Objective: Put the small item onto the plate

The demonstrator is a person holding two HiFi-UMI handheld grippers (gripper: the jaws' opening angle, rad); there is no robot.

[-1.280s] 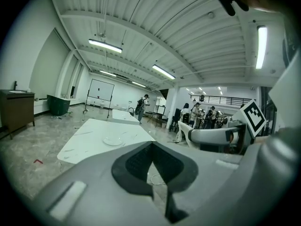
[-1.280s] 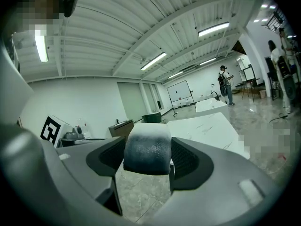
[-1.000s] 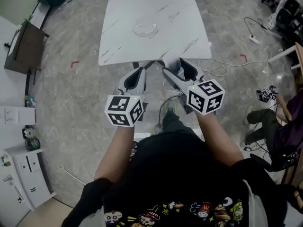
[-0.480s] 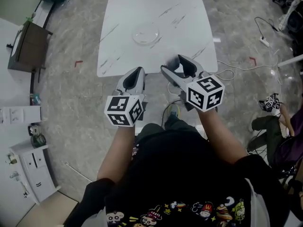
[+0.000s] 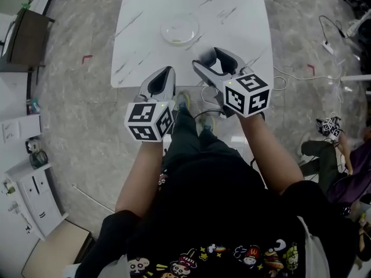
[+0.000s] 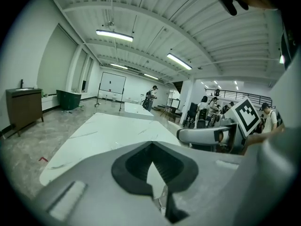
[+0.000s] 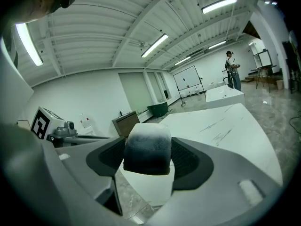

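Carry step in hand: the right hand-held gripper (image 5: 213, 62) is clamped on the small item (image 7: 146, 149) above the worktop's (image 5: 243, 16) near edge. The plate (image 5: 178, 30) sits ahead, slightly to its left. Next move looks like a forward reach and gentle lowering. The left hand-held gripper (image 5: 162, 81) has its jaws together, empty.

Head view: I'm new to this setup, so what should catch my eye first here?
The right gripper holds a dark, white-topped item between its jaws, above the near edge of the white table. The left gripper beside it is shut and empty. Farther along the table sits a clear, empty plate.
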